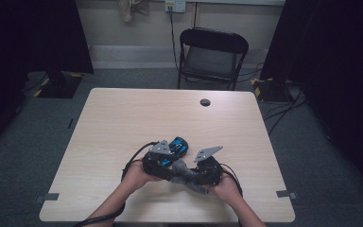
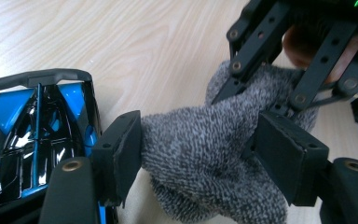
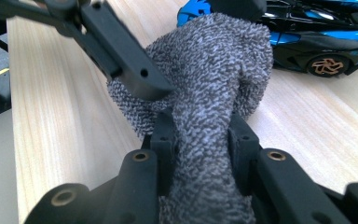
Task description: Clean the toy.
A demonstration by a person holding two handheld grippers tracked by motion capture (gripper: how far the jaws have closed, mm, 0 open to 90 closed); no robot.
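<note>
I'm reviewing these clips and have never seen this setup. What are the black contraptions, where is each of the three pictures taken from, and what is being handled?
A person at a table holds a hand-operated two-jaw gripper in each hand. The high view looks down from above; the other two come from cameras riding on each gripper. The right gripper is clamped shut on a grey knitted cloth, perhaps a sock. The left gripper has the cloth's other end between its jaws, with both pads touching it. A blue and black toy car lies beside the cloth.

We see a grey, nubbly terry-cloth sock (image 2: 205, 158), a glossy blue-and-black plastic toy car (image 2: 32, 135), and a smooth pale wood-grain surface (image 2: 135, 51).
</note>
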